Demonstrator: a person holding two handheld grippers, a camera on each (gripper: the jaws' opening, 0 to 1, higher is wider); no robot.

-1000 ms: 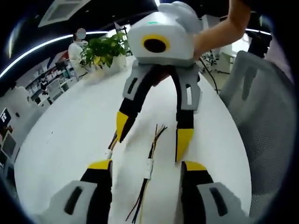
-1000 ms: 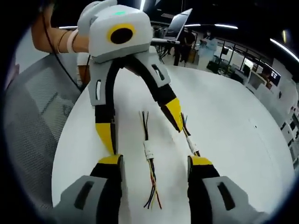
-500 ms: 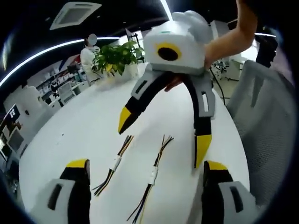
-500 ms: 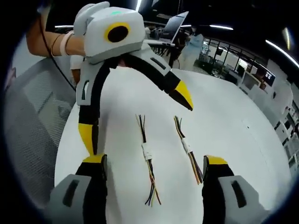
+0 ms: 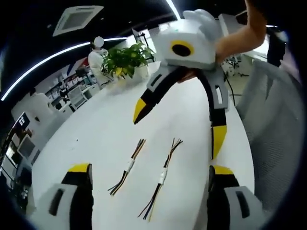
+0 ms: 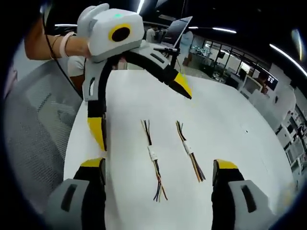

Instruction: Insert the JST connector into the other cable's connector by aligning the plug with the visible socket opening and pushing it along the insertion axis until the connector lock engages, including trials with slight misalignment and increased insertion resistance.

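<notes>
My left hand-held gripper (image 5: 148, 175) and right hand-held gripper (image 6: 158, 167) both gape wide, holding nothing. Two cables lie side by side, apart, on the white table (image 5: 96, 134): one cable (image 5: 127, 166) nearer the plant (image 5: 125, 58), the other cable (image 5: 162, 176) beside it, each with a white connector midway.

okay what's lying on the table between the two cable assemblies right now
Nothing: in the right gripper view, bare white table separates the left cable from the right cable. They lie side by side, apart.
</notes>
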